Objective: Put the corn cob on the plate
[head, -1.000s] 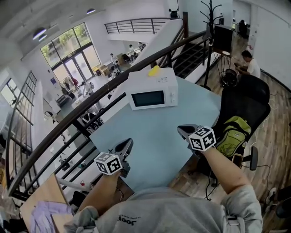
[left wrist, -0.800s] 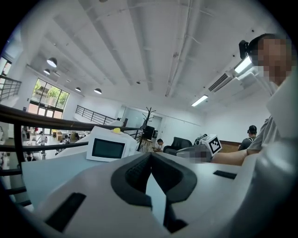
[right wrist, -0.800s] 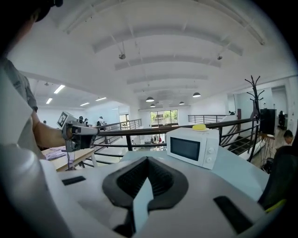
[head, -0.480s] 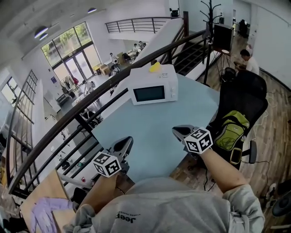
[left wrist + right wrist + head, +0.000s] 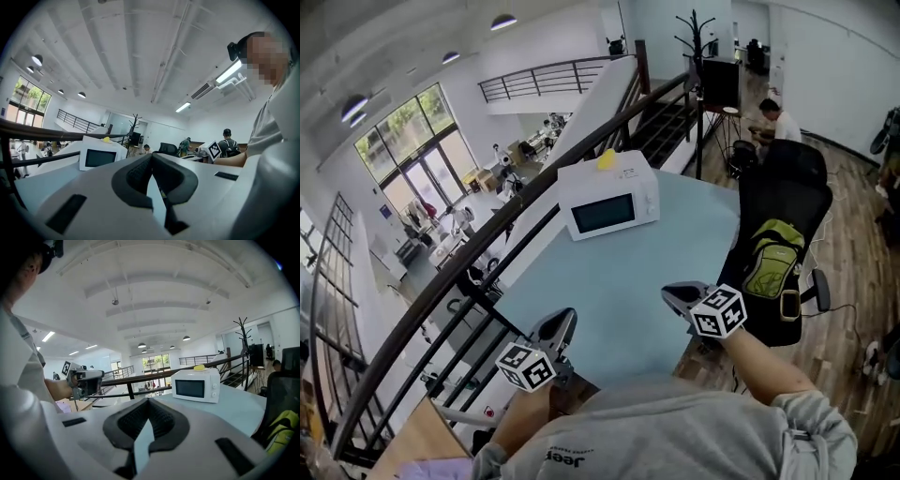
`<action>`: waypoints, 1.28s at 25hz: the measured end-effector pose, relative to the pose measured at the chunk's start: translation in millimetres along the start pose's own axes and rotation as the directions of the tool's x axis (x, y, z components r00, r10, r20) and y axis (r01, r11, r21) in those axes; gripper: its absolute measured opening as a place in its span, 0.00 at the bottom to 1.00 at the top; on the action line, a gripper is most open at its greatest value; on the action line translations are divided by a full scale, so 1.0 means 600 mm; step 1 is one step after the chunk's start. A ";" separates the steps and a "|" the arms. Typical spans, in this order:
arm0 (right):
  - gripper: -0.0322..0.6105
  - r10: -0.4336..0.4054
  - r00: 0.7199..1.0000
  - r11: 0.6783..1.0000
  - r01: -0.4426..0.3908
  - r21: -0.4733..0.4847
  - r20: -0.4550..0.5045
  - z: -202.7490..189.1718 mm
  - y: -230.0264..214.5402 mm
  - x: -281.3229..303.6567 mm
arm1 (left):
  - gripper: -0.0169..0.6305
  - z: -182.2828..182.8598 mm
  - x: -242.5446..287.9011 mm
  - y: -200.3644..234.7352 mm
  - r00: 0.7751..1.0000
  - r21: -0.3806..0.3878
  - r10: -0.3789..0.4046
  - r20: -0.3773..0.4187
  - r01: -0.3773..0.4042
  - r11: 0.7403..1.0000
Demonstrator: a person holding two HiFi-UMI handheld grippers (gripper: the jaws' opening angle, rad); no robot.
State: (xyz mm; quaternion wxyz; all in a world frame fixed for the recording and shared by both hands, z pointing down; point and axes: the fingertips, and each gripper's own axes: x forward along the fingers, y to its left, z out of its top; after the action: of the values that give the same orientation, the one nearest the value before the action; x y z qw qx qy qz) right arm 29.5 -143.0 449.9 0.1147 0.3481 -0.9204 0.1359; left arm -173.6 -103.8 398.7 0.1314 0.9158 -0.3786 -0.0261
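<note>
A small yellow thing (image 5: 607,159), perhaps the corn cob, lies on top of a white microwave (image 5: 609,202) at the far side of the light blue table (image 5: 619,291); it also shows as a yellow thing (image 5: 199,367) in the right gripper view. No plate is in view. My left gripper (image 5: 558,326) hovers at the table's near left edge, shut and empty. My right gripper (image 5: 678,294) is over the near right edge, also shut with nothing in it. The left gripper view has the microwave (image 5: 99,157) far ahead of the shut left gripper (image 5: 151,157).
A dark railing (image 5: 487,234) runs along the table's left side over an open drop. A black office chair (image 5: 787,197) with a green backpack (image 5: 773,267) stands at the table's right. A person (image 5: 778,122) sits further back by a coat stand (image 5: 694,37).
Both grippers have drawn back towards the table's near edge and sit lower in the head view. The view has swung, showing more of the chair and floor at the right.
</note>
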 end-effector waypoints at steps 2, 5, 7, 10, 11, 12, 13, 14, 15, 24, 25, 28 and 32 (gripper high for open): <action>0.07 -0.015 1.000 1.000 0.015 0.010 0.004 -0.006 0.016 0.001 | 0.05 -0.014 -0.016 0.011 1.000 -0.010 -0.015 -0.012 0.015 1.000; 0.07 -0.030 0.999 0.999 0.029 0.030 0.013 -0.011 0.034 0.000 | 0.05 -0.030 -0.033 0.020 0.999 -0.018 -0.036 -0.023 0.036 0.999; 0.07 -0.034 0.999 0.998 0.033 0.046 0.017 -0.015 0.044 0.001 | 0.05 -0.032 -0.040 0.022 0.998 -0.022 -0.052 -0.025 0.052 0.998; 0.07 -0.031 0.999 0.997 0.029 0.073 0.024 -0.021 0.052 0.001 | 0.05 -0.034 -0.043 0.021 0.997 -0.017 -0.068 -0.025 0.068 0.998; 0.07 -0.029 0.999 0.996 0.027 0.080 0.026 -0.025 0.054 0.000 | 0.05 -0.036 -0.044 0.019 0.997 -0.013 -0.072 -0.027 0.071 0.997; 0.07 -0.028 0.999 0.996 0.026 0.084 0.026 -0.028 0.055 0.000 | 0.05 -0.037 -0.044 0.017 0.997 -0.009 -0.075 -0.028 0.075 0.997; 0.07 -0.028 0.999 0.996 0.025 0.087 0.025 -0.032 0.055 0.000 | 0.05 -0.038 -0.044 0.015 0.997 -0.005 -0.077 -0.029 0.077 0.997; 0.07 -0.027 0.999 0.996 0.025 0.088 0.023 -0.034 0.055 0.000 | 0.05 -0.037 -0.044 0.013 0.997 -0.003 -0.078 -0.028 0.078 0.997; 0.07 -0.027 0.999 0.996 0.025 0.090 0.022 -0.035 0.055 0.000 | 0.05 -0.036 -0.045 0.013 0.997 -0.002 -0.077 -0.025 0.077 0.997; 0.07 -0.017 1.000 0.998 0.016 0.069 0.014 -0.022 0.046 0.001 | 0.05 -0.034 -0.054 0.018 0.999 -0.018 -0.049 -0.002 0.049 0.999; 0.07 -0.017 1.000 0.997 0.016 0.071 0.014 -0.022 0.046 0.002 | 0.05 -0.035 -0.056 0.019 0.999 -0.018 -0.047 -0.002 0.047 0.999; 0.07 -0.016 1.000 0.997 0.015 0.070 0.017 -0.018 0.048 0.005 | 0.05 -0.031 -0.062 0.022 0.999 -0.019 -0.037 -0.001 0.037 0.999; 0.07 -0.011 1.000 0.999 0.011 0.039 0.014 -0.015 0.052 0.009 | 0.05 -0.031 -0.065 0.025 1.000 -0.022 -0.028 -0.002 0.028 0.999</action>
State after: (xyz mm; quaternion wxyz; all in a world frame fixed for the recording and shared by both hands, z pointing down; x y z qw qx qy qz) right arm 6.0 -120.9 454.5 0.1021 0.3564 -0.9165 0.1506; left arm -209.0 -82.6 418.4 0.1415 0.9196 -0.3651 -0.0308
